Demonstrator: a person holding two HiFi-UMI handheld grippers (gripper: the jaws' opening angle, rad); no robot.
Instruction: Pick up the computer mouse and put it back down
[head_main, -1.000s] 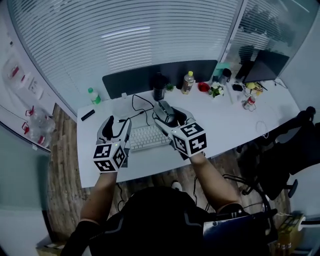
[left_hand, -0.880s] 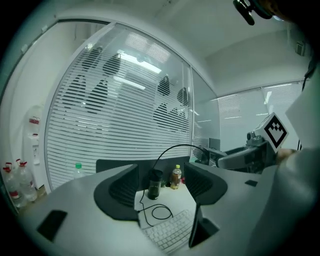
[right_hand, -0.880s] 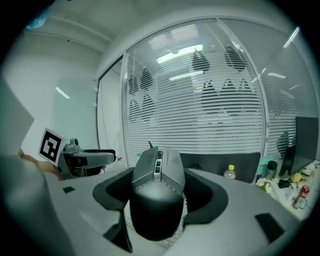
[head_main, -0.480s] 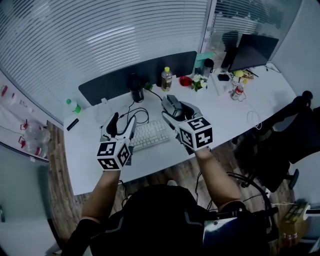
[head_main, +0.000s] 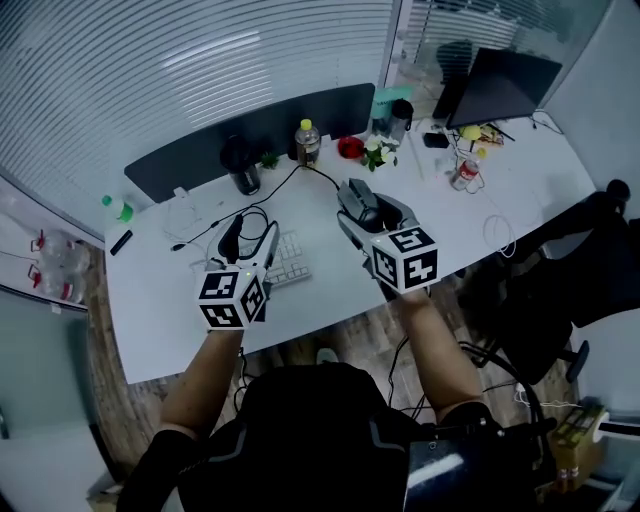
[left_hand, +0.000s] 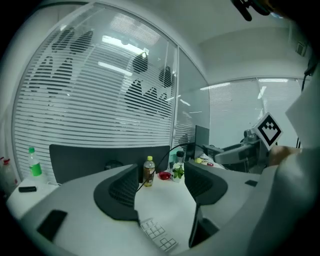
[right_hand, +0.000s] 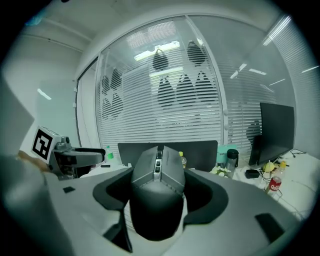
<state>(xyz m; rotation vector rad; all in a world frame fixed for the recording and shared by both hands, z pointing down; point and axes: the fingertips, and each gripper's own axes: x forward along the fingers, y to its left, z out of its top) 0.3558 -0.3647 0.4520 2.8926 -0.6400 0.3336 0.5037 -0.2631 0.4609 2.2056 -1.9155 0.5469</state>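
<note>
Keyboard (head_main: 290, 264) partly behind left hand-held gripper (head_main: 252, 227)

Left gripper (head_main: 250, 238): jaws apart, nothing between them, tilted slightly below level. Right gripper (head_main: 372, 205): jaws wide, clamped on the sides of the mouse (right_hand: 157, 192). Both forearms (head_main: 195, 375) extend forward across the desk's (head_main: 160, 300) near edge.

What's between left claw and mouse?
Head view: the keyboard's right end and bare desk lie between the left claw and the mouse, which the right claw grips.
</note>
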